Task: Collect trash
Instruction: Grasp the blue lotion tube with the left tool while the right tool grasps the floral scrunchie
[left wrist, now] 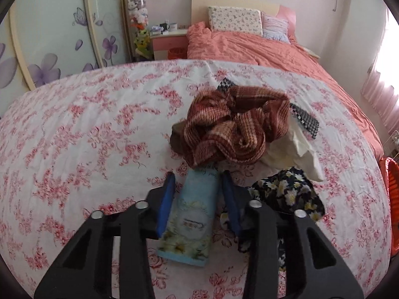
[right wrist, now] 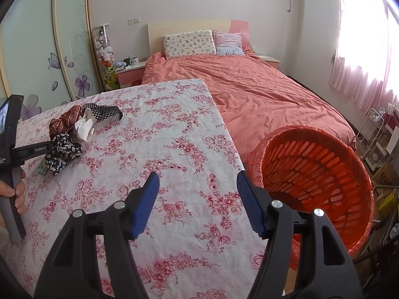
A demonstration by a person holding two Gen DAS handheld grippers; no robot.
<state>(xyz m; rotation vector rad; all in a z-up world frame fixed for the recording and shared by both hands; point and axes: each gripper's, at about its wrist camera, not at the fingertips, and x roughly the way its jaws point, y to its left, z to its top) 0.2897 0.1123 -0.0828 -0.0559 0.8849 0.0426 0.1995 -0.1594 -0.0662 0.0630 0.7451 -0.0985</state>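
tissue pack (left wrist: 188, 214): pale blue soft packet with daisy print, lying flat on the table between the left gripper's two blue pads; its far end runs under the edge of the brown scarf.
left gripper (left wrist: 197, 178): pads (left wrist: 166, 199) stand on either side of the pack. the left pad meets the pack's edge near its base; the right one is close alongside. whether they press on it cannot be told from this view.
brown scarf (left wrist: 232, 129): striped rust-brown cloth, bunched in a heap just beyond the pack.
white tissue (left wrist: 296, 147): crumpled, lying at the scarf's right side, partly under it.
checked cloth (left wrist: 305, 122): black-and-white, behind the scarf, showing on both sides of it.
floral cloth (left wrist: 286, 191): dark with yellow and white flowers, just right of the pack, beside the gripper's right finger.
table (right wrist: 189, 154): covered in white cloth with pink rose print.
right gripper (right wrist: 198, 182): claws apart, nothing between them, hovering above bare tablecloth near the table's right edge.
orange basket (right wrist: 316, 172): slotted plastic with a red liner, beside the table's right edge, tipped toward the camera.
hand (right wrist: 17, 191): at the far left of the right wrist view, gripping the left tool's handle.
bed (right wrist: 261, 92): coral cover, two pillows, behind the table.
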